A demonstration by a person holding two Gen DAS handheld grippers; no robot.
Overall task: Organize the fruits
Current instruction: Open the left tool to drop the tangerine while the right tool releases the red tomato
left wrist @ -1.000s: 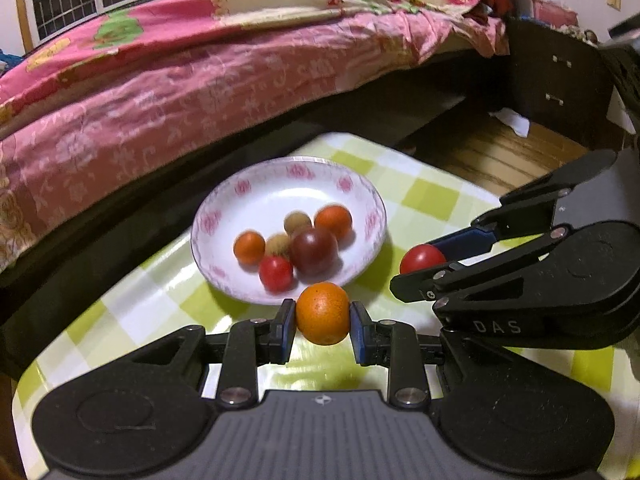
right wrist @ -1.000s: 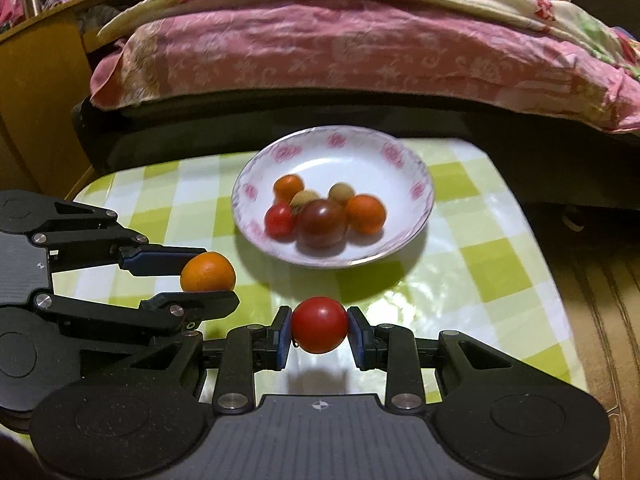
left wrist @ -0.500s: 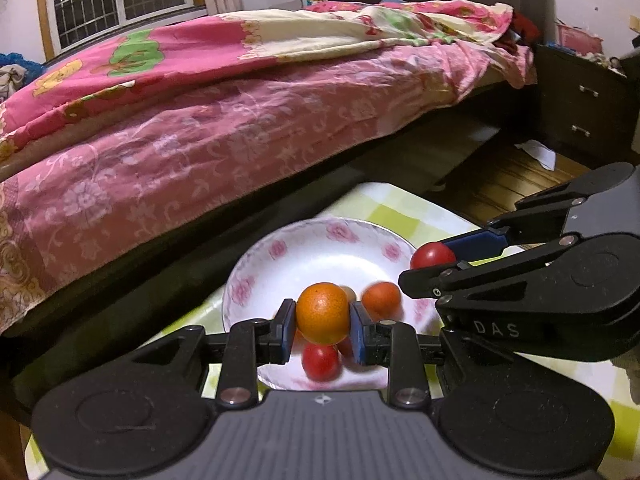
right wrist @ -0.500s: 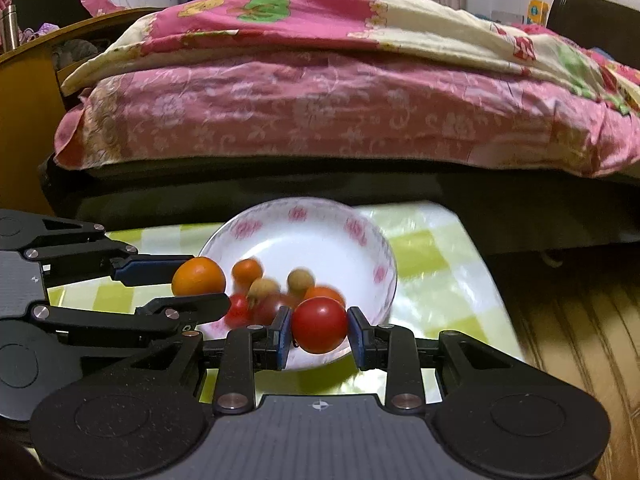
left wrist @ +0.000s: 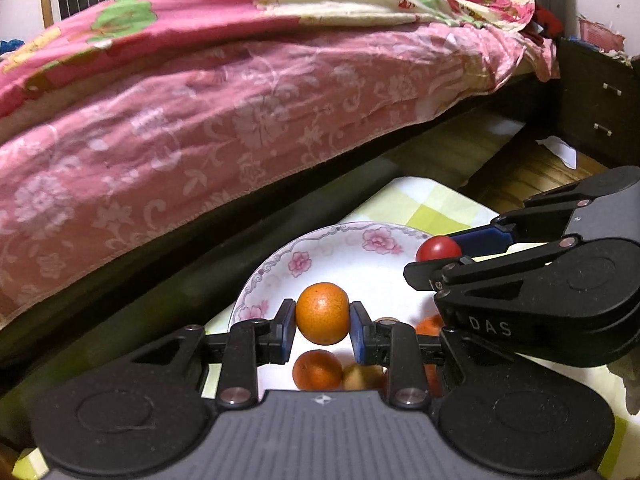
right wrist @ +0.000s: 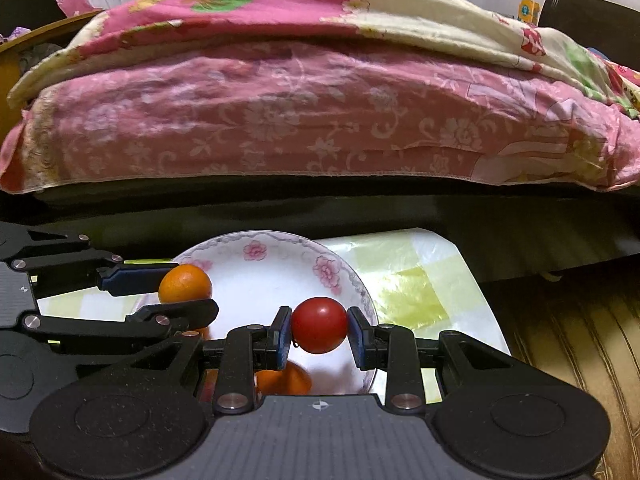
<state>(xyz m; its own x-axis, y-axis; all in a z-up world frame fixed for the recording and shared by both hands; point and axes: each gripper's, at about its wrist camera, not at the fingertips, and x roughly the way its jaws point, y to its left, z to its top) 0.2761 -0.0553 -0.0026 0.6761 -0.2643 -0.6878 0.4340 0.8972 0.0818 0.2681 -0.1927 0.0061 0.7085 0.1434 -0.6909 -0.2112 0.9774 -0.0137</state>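
Observation:
My left gripper is shut on a small orange and holds it above the white flowered plate. My right gripper is shut on a red tomato over the same plate. Each gripper shows in the other's view, side by side: the right one with its tomato at the right, the left one with its orange at the left. Under the fingers lie several small fruits in the plate, among them an orange one, mostly hidden by the gripper bodies.
The plate stands near the far edge of a small table with a yellow-green checked cloth. Just beyond it runs a dark bed frame with a pink floral quilt. A dark drawer cabinet and wooden floor lie to the right.
Both grippers have moved forward together with their fruit, from in front of the plate to above it. The plate now sits low in both views, and the bed looms closer.

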